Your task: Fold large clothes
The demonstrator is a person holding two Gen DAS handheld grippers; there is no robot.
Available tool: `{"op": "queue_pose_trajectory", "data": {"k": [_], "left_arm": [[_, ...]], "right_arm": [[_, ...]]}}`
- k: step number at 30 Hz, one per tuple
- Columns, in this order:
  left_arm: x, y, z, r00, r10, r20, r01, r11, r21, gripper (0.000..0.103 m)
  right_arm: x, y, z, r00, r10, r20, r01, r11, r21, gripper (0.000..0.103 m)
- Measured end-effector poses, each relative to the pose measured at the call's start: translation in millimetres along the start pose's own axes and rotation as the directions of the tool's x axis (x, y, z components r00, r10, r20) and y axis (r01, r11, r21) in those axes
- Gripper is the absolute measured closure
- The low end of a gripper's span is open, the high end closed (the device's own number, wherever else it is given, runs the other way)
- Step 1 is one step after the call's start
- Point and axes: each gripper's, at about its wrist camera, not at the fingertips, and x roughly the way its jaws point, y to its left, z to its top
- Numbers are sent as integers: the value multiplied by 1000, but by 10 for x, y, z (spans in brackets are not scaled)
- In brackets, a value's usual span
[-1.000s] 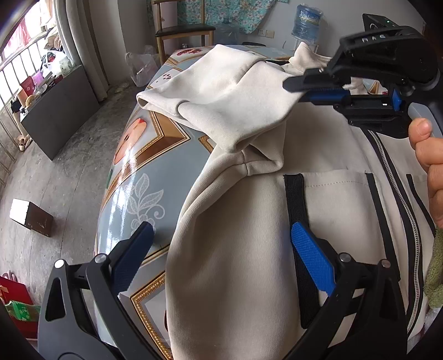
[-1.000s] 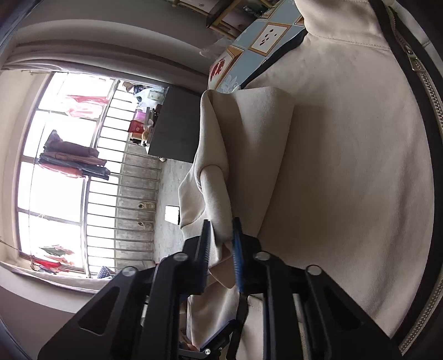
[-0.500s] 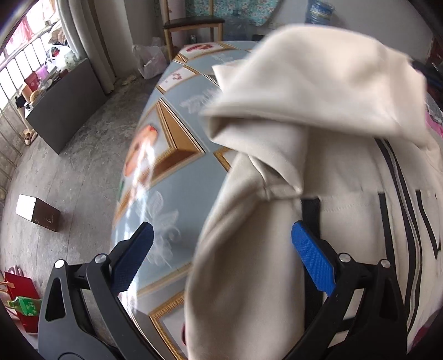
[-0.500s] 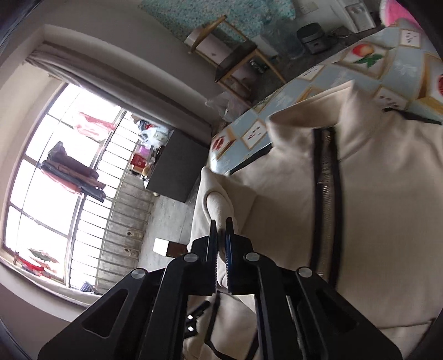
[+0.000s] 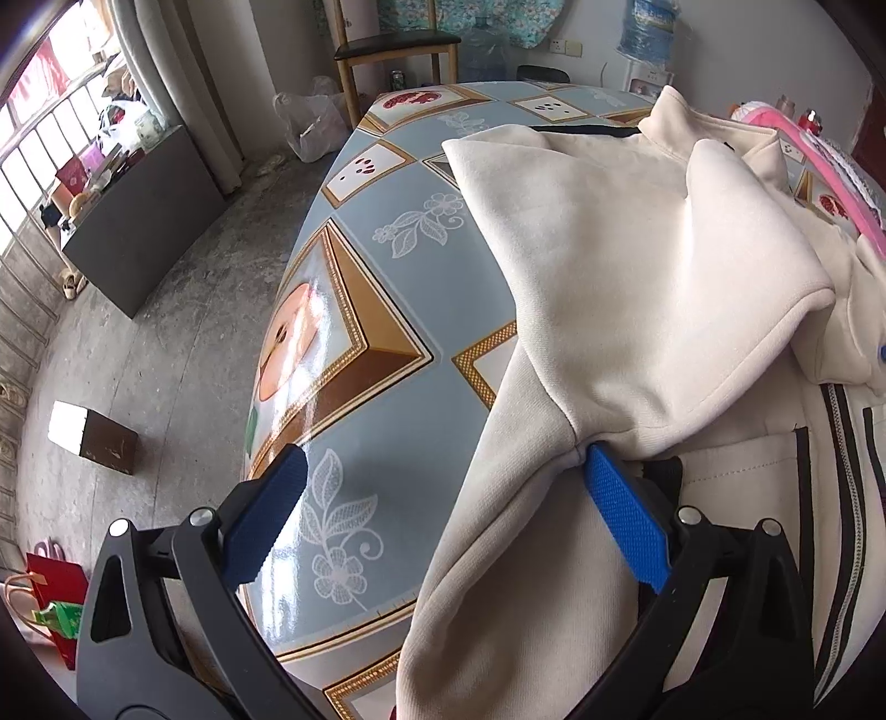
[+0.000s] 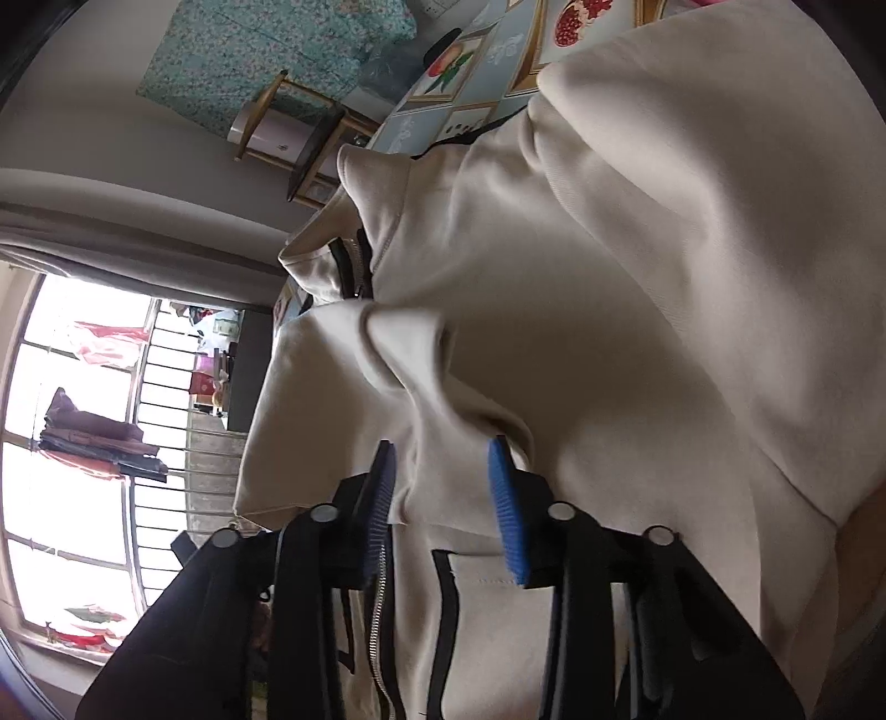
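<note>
Cream zip-front fleece jacket [image 5: 637,288] on the tile-patterned glossy tabletop [image 5: 376,310], one sleeve folded across its front. Left tongs [image 5: 437,515] and right tongs [image 6: 443,498] both stand apart, empty. Remaining folds appear undone.

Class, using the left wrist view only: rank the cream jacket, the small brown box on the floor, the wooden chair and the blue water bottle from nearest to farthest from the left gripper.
1. Cream jacket: on the table, touching the left gripper at its right finger.
2. Small brown box: on the floor, to the left.
3. Wooden chair: beyond the table's far end.
4. Blue water bottle: far right, by the back wall.
</note>
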Motion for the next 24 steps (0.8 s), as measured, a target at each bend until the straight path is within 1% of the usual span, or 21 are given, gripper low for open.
{"op": "queue_pose_trajectory", "data": {"k": [3, 7, 9, 10, 11, 12, 13, 14, 16, 17, 18, 20, 22, 24], "left_arm": [[7, -4, 4, 1000, 3, 0, -3, 1000, -7, 6], [10, -7, 2, 1000, 3, 4, -3, 1000, -13, 6], [11, 14, -8, 1000, -6, 5, 7, 1000, -24, 6], [15, 23, -10, 1000, -12, 5, 12, 1000, -29, 6], [16, 31, -13, 1000, -16, 6, 16, 999, -32, 6], [18, 37, -15, 1000, -20, 7, 20, 999, -35, 6], [18, 42, -16, 1000, -23, 9, 23, 999, -36, 6], [21, 43, -16, 1000, -25, 10, 25, 999, -37, 6], [27, 48, -17, 999, -31, 12, 31, 999, -43, 6], [29, 56, -20, 999, -36, 13, 37, 998, -50, 6], [30, 69, -24, 999, -42, 12, 43, 997, -58, 6], [26, 72, -26, 999, -41, 13, 42, 998, -57, 6], [21, 80, -31, 999, -42, 13, 43, 997, -59, 6], [15, 95, -38, 999, -44, 9, 44, 997, -62, 6]], "right_arm": [[19, -34, 8, 999, -52, 2, 52, 999, -13, 66], [107, -11, 87, 996, -93, 6, 93, 995, -44, 66], [140, 63, 121, 993, -118, 15, 119, 990, -81, 66], [157, 110, 120, 989, -144, 21, 145, 984, -104, 66], [173, 170, 101, 983, -181, 28, 184, 973, -141, 69], [210, 235, 92, 975, -220, 31, 222, 959, -178, 81], [269, 311, 59, 965, -260, 29, 259, 938, -232, 87], [306, 364, 27, 961, -276, 26, 273, 924, -268, 92], [346, 515, -49, 941, -336, 50, 331, 874, -356, 94], [328, 569, -59, 932, -355, 67, 353, 856, -377, 94], [259, 607, -39, 931, -355, 87, 361, 852, -379, 95], [60, 628, 65, 931, -341, 128, 364, 863, -351, 95], [-171, 605, 203, 920, -349, 178, 389, 868, -310, 95], [-334, 528, 303, 916, -354, 190, 395, 878, -269, 95]]}}
